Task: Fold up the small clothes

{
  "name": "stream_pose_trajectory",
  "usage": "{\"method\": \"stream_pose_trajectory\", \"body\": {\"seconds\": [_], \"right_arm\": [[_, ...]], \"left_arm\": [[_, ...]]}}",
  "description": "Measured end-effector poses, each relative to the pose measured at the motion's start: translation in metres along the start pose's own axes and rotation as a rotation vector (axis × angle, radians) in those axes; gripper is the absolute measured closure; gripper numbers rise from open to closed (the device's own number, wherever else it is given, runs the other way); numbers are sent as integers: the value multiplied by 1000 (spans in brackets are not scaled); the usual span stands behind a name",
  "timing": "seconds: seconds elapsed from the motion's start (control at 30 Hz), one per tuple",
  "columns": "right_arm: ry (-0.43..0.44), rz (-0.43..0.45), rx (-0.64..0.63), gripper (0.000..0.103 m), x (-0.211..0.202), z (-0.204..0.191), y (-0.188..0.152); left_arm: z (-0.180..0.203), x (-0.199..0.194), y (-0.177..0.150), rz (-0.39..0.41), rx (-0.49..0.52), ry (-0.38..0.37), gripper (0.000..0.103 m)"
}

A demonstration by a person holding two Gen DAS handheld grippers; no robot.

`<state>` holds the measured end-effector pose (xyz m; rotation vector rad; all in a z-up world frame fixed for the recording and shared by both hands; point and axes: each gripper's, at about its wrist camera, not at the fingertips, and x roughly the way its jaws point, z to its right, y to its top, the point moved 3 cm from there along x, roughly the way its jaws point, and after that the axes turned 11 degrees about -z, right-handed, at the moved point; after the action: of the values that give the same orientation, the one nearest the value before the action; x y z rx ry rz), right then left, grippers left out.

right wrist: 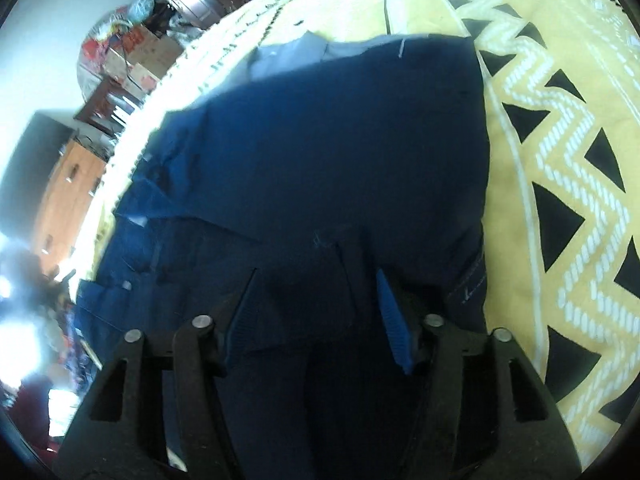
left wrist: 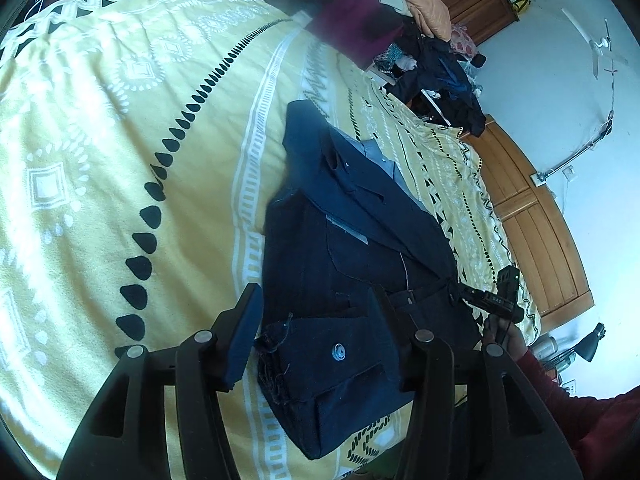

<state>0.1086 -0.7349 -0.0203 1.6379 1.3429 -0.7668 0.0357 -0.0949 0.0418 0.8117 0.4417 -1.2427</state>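
A dark navy garment point(left wrist: 360, 232) lies partly folded on the yellow patterned bedsheet point(left wrist: 120, 120), with pale lining showing at its far end. Its near end has a silver button point(left wrist: 339, 352) and a frayed corner. My left gripper point(left wrist: 316, 320) is open, and that buttoned end lies between its wide-spread fingers. In the right wrist view the navy garment point(right wrist: 320, 140) fills the middle. My right gripper point(right wrist: 316, 280) is open low over it, with cloth between the blue pads point(right wrist: 394, 328). From the left wrist view, the right gripper point(left wrist: 502, 300) sits at the garment's right edge, held by a hand in a red sleeve.
A pile of clothes point(left wrist: 420, 40) sits at the bed's far end. Wooden wardrobe doors point(left wrist: 540, 232) run along the bed's right side. A black desk lamp point(left wrist: 592, 344) stands by the wall. Boxes and clutter point(right wrist: 132, 52) show past the bed in the right wrist view.
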Motion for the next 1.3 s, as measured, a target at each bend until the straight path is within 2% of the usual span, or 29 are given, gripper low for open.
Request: {"method": "stream_pose_trajectory", "body": {"seconds": [0.07,0.1,0.13,0.27,0.37,0.57,0.63,0.8,0.83,0.87,0.9,0.93,0.97,1.03,1.17,1.23,1.3], "right_arm": [[-40,8,35,85,0,7,0],[-27,26,63,95,-6,12,-2],[3,48,85,96,-14,15,-5],[7,127,107,97,-57,19,-30],[3,151,155,97,-71,30,-47],[35,111,210,96,-51,43,-53],[48,114,224,94,-51,46,-55],[17,91,207,93,-47,46,-60],[-7,85,203,93,-45,47,-60],[-46,75,201,95,-42,50,-62],[-48,68,203,96,-40,51,-64],[-50,68,206,96,-41,51,-65],[-77,72,198,95,-46,47,-65],[-148,109,155,89,-63,35,-68],[-267,231,52,89,-99,1,-76],[-245,265,8,89,-104,-19,-83],[-206,243,-49,89,-90,-36,-90]], "left_arm": [[2,5,0,-6,-1,-4,48],[3,8,0,-10,2,-2,48],[5,10,1,-14,6,-1,48],[17,7,0,-20,56,8,48],[21,-4,-2,-9,83,14,48],[35,-10,-9,7,142,18,48],[46,-2,-7,-4,178,26,48],[62,28,7,-27,233,12,48],[60,41,11,-47,236,30,47],[55,53,11,-74,239,82,47],[42,74,11,-137,233,186,50],[30,88,9,-194,207,228,60],[22,94,6,-204,191,220,59],[21,85,3,-164,182,179,59],[35,59,-4,-95,206,184,53],[45,47,-6,-54,226,164,52],[57,41,-7,-26,257,141,52]]}}
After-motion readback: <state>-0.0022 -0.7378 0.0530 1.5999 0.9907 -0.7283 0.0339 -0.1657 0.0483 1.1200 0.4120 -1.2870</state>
